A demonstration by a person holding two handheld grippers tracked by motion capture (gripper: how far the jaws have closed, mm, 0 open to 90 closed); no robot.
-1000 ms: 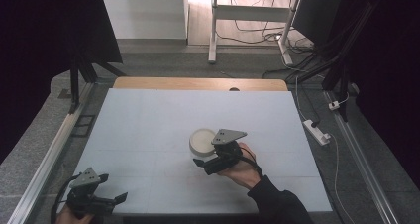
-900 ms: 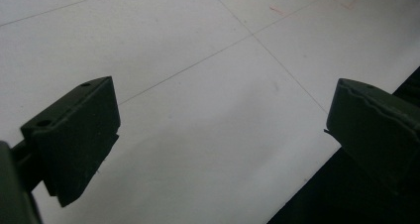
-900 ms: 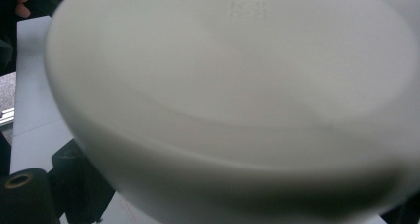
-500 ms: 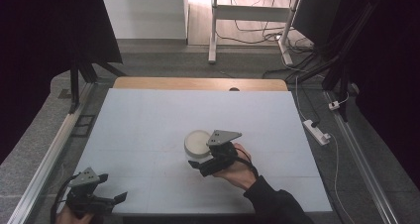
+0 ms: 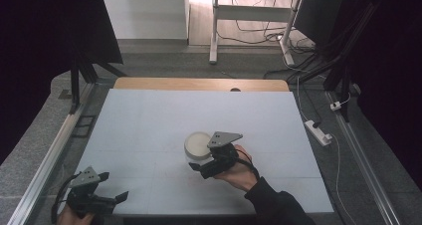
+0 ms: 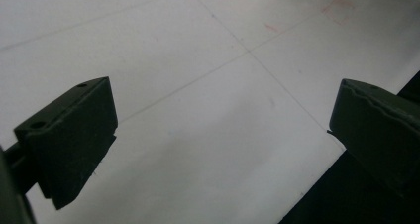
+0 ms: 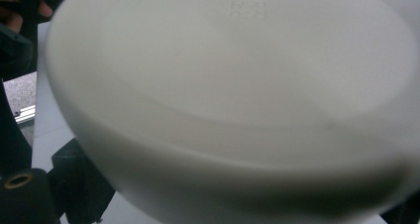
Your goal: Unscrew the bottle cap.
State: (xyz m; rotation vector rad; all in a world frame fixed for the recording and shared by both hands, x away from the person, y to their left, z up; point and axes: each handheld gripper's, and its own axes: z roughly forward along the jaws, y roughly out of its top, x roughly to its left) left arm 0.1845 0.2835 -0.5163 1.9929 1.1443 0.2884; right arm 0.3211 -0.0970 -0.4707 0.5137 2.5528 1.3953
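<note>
Right gripper (image 5: 201,168): jaws clamped on the white bowl (image 5: 198,144) – mid-table (image 5: 149,115).
Left gripper (image 5: 112,187): jaws spread wide, holding nothing – near corner.

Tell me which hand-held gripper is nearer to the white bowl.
Right. The right hand-held gripper is at the bowl, jaws around its near side. The left hand-held gripper is far off, open at the table's near-left corner.

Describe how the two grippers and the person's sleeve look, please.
Both grippers are black. The left gripper and the right gripper each carry a grey three-cornered plate on top. The left one has blocky jaws with small round holes, and a dark cable trails beside it. The sleeve on the right arm is dark.
</note>
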